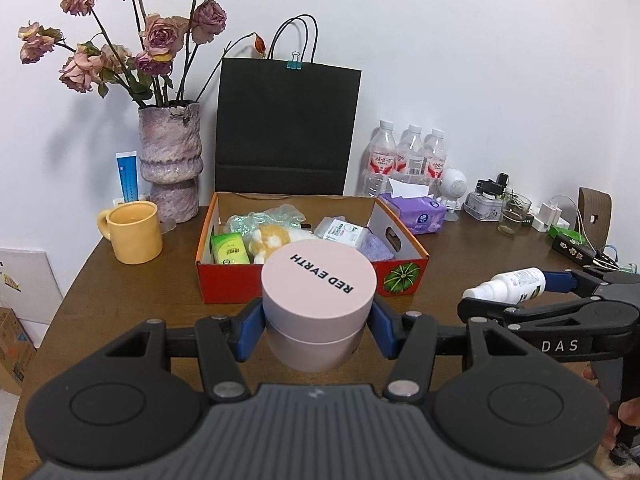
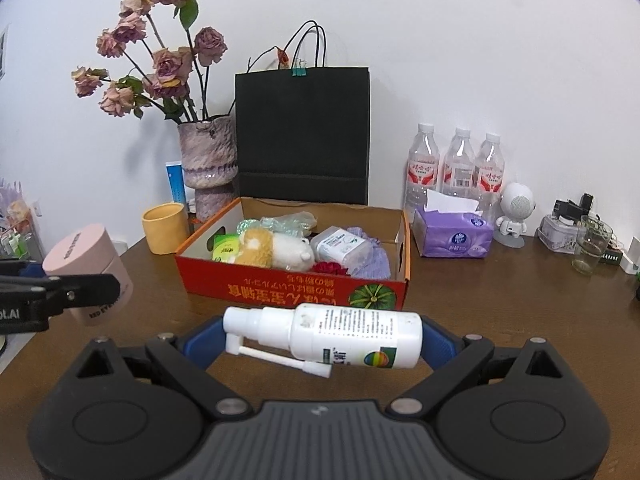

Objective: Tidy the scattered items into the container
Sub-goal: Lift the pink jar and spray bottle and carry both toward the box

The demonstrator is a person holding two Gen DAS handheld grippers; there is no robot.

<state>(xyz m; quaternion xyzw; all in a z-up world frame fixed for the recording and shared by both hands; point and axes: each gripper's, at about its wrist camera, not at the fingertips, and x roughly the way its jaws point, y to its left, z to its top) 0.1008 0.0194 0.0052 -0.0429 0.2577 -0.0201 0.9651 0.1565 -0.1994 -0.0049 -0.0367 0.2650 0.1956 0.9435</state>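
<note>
The left tool (image 1: 319, 322) is clenched on a pink jar (image 1: 319, 300), its blue pads pressing the jar's two sides; the jar stands upright, lifted above the brown surface (image 1: 132, 300), just in front of the red cardboard box (image 1: 224, 284). Its lid reads "RED EARTH".

The right tool (image 2: 320, 340) grasps a white spray bottle (image 2: 352, 334), which lies sideways between the blue pads with its nozzle pointing to the person's left, also held in front of the box and near its front wall. Seen from the left wrist, this bottle sits to the right of the box.

Inside the box lie a green packet (image 1: 228, 250), a yellow-and-white plush toy (image 2: 276, 252), crumpled bubble wrap (image 1: 276, 216), a white wrapped pack (image 2: 340, 246) and something lilac (image 2: 374, 264).

Left of the box stands a yellow mug (image 1: 134, 232); behind that, a mottled vase (image 1: 170, 160) of dried roses. Directly behind the box a black paper bag (image 1: 286, 128) stands by the wall. To the box's right sits a purple tissue pack (image 1: 416, 210), with three water bottles (image 1: 410, 156) behind it.
</note>
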